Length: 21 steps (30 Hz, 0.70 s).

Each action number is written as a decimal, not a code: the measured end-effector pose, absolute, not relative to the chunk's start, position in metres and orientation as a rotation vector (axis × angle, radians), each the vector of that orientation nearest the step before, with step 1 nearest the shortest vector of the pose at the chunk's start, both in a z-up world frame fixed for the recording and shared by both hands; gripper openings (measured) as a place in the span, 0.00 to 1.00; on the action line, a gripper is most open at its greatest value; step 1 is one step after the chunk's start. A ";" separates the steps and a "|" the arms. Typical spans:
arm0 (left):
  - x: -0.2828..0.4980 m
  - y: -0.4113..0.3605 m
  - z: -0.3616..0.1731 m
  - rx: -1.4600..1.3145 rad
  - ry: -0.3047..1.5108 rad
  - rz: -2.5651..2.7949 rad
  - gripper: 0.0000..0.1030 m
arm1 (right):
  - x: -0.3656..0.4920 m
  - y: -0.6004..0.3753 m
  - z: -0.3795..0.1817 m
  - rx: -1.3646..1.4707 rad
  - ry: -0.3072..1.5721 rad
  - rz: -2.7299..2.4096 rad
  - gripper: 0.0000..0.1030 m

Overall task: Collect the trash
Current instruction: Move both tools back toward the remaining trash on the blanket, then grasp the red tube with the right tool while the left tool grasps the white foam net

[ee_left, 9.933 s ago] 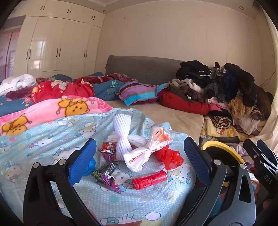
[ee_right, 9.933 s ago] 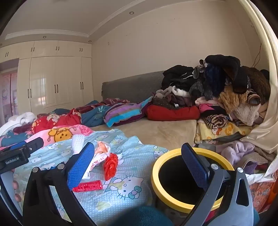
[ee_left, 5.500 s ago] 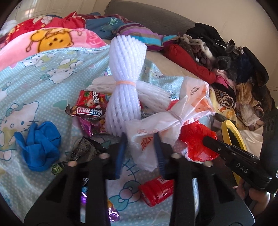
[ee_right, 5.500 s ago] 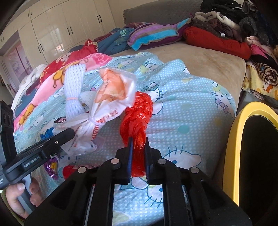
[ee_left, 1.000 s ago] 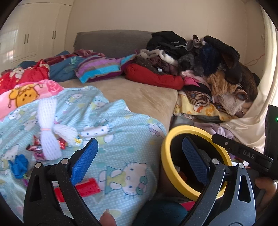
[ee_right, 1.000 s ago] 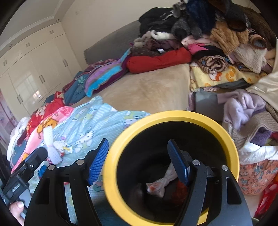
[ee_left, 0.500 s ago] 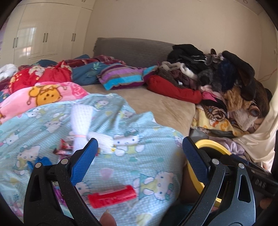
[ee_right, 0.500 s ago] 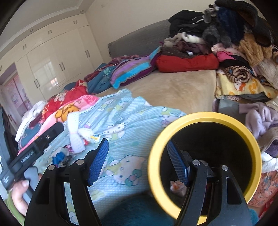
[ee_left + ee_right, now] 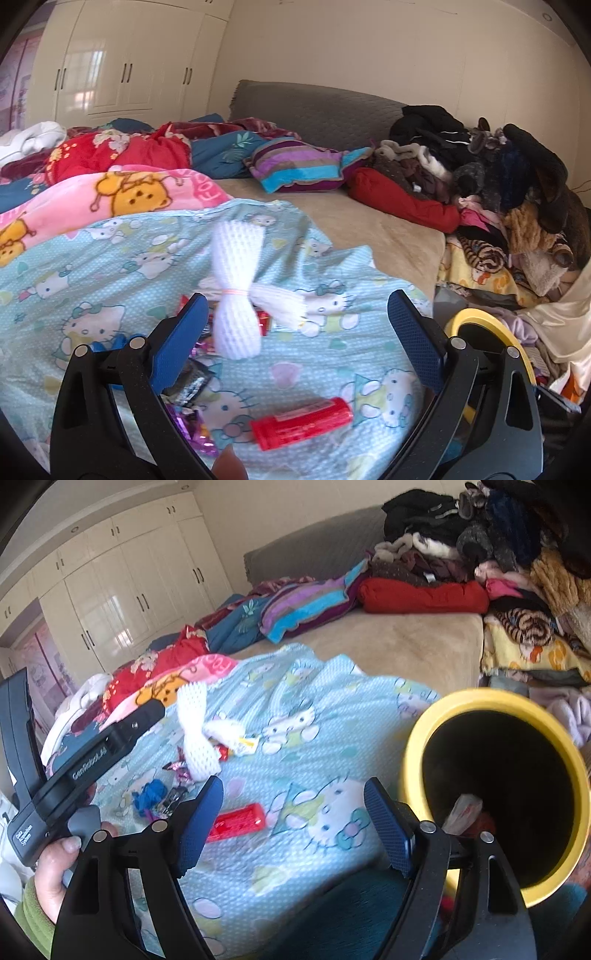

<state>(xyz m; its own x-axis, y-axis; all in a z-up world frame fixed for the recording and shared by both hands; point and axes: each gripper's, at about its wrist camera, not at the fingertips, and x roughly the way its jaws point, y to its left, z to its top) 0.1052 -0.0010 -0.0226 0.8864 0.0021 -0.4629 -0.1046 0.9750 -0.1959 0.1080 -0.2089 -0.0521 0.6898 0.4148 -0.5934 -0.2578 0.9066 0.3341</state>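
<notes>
Trash lies on the light blue Hello Kitty blanket (image 9: pixel 110 258): a white foam net bundle (image 9: pixel 236 306), a red tube (image 9: pixel 303 421), snack wrappers (image 9: pixel 192 424) and a blue wad (image 9: pixel 149 795). My left gripper (image 9: pixel 295 332) is open and empty, above the trash. My right gripper (image 9: pixel 293 823) is open and empty, near the red tube (image 9: pixel 236 821). The yellow-rimmed black bin (image 9: pixel 495 786) stands at the right, with a white bag (image 9: pixel 463 808) and something red inside. The bin's rim also shows in the left wrist view (image 9: pixel 484 321).
A pile of clothes (image 9: pixel 498 184) is heaped at the right. A striped pillow (image 9: pixel 295 166), a red blanket (image 9: pixel 118 151) and a pink blanket (image 9: pixel 110 195) lie further back. A grey headboard (image 9: pixel 317 107) and white wardrobes (image 9: pixel 110 62) stand behind.
Both grippers have swung left, away from the bin and back toward the trash on the blanket. Both stay open and empty.
</notes>
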 end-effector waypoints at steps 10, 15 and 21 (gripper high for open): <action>0.108 0.036 -0.038 -0.239 0.528 0.108 0.87 | 0.103 -0.152 -0.084 0.224 0.847 0.369 0.74; 0.111 0.053 -0.049 -0.261 0.561 0.114 0.86 | 0.111 -0.133 -0.096 0.250 0.896 0.378 0.74; 0.118 0.065 -0.059 -0.285 0.599 0.083 0.71 | 0.130 -0.127 -0.112 0.329 0.973 0.357 0.70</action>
